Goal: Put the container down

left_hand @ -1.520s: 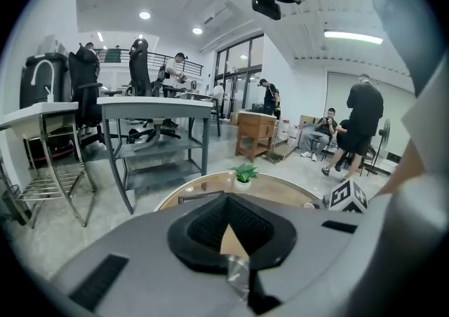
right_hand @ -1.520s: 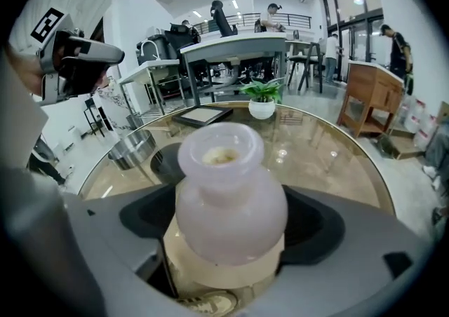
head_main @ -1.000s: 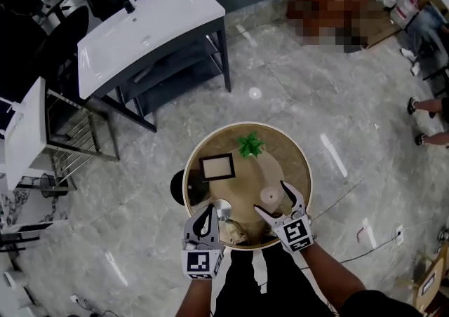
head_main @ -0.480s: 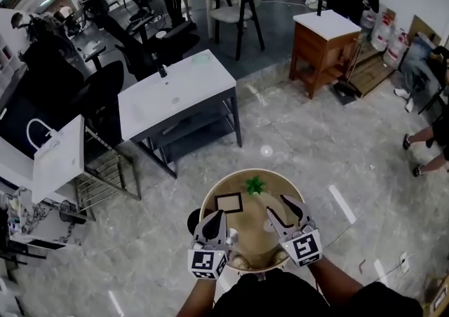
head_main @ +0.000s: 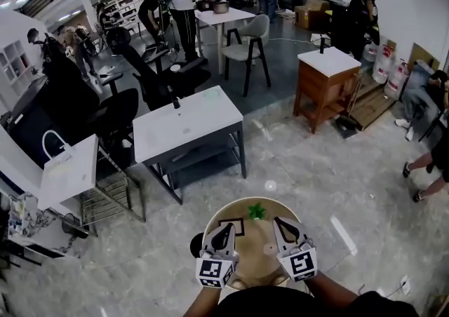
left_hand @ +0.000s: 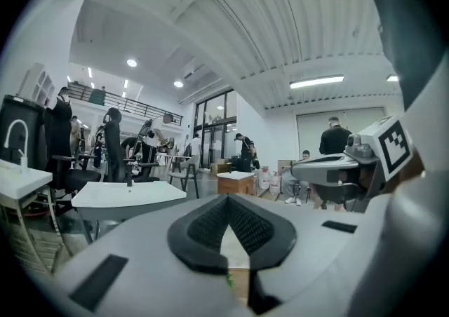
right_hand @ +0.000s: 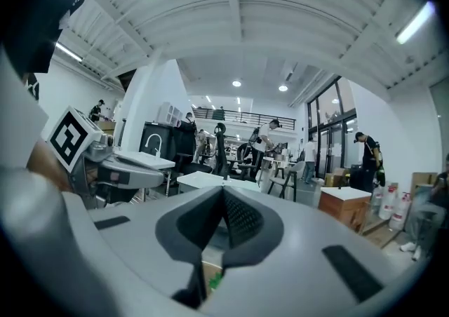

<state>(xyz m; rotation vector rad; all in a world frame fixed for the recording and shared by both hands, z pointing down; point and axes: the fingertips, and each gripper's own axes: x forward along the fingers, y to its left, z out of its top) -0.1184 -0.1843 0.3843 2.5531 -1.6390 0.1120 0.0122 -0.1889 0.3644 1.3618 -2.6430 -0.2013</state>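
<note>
Your right gripper (head_main: 280,222) and left gripper (head_main: 227,228) are now raised off the round bench (head_main: 238,205). The right jaws have just closed. Both grippers are pressed together, empty. The container, indistinct here, is judged left on the bench: treat placement as complete.

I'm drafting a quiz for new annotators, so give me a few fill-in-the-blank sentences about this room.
The small green plant stands on the ___ table.
The wooden cabinet has a ___ top.
The left hand-held gripper holds ___.
Missing words: round; white; nothing.
</note>
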